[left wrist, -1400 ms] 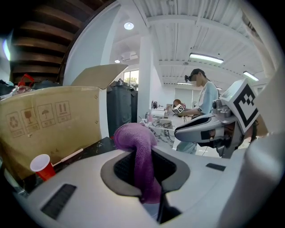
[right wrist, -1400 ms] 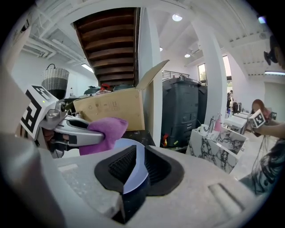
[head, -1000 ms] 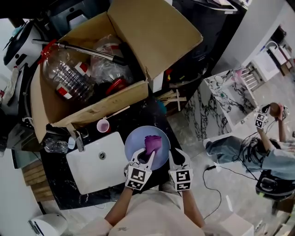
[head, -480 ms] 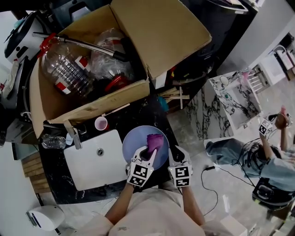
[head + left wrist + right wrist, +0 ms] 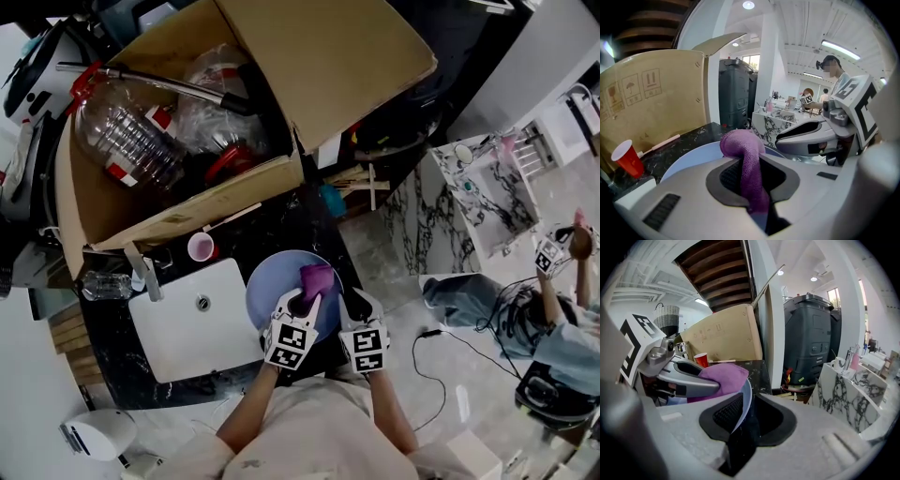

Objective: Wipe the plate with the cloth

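Round smooth pale-blue plate at edge of black marbled counter, beside white sink. Fuzzy purple cloth bunched on plate's right side, pinched by left gripper. Right gripper clamped on plate rim. Cardboard box behind, holding ribbed clear jug. Red cup nearby.

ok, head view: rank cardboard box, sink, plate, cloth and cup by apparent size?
1. cardboard box
2. sink
3. plate
4. cloth and cup: look about alike, so not ranked.
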`<state>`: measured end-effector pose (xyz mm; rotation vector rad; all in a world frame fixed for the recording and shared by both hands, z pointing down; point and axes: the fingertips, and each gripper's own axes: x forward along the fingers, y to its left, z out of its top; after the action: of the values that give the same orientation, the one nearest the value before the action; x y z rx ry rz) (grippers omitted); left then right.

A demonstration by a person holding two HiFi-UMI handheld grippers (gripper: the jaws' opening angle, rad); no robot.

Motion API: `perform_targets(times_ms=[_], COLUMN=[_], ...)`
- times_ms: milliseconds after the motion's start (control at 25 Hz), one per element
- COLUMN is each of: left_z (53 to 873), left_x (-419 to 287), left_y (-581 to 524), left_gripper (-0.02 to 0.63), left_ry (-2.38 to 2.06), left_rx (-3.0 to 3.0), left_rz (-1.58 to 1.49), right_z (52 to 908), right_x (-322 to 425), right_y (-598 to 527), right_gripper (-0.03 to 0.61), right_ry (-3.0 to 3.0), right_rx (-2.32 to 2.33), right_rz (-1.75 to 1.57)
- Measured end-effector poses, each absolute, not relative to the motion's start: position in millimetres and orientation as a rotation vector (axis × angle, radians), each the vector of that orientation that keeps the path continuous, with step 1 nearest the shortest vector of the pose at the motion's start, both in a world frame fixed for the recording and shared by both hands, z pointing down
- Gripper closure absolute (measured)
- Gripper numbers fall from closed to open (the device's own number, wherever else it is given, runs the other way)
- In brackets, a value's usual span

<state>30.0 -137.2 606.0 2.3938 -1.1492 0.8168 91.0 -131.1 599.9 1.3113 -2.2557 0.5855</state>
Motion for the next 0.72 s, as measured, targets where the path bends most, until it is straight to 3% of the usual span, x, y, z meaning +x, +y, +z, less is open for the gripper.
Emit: perform_targets(times_ms=[720], left_z=[631], left_x=[45], left_y=[-157], left_gripper=[0.554], left_ry=[-1.117], left_rx=[2.413], left_rz=[0.893], right_z=[622], right_x=[86], right_y=[-138], right_gripper=[0.489], right_ry=[-2.262], right_rx=[1.236], right_rz=[0.623])
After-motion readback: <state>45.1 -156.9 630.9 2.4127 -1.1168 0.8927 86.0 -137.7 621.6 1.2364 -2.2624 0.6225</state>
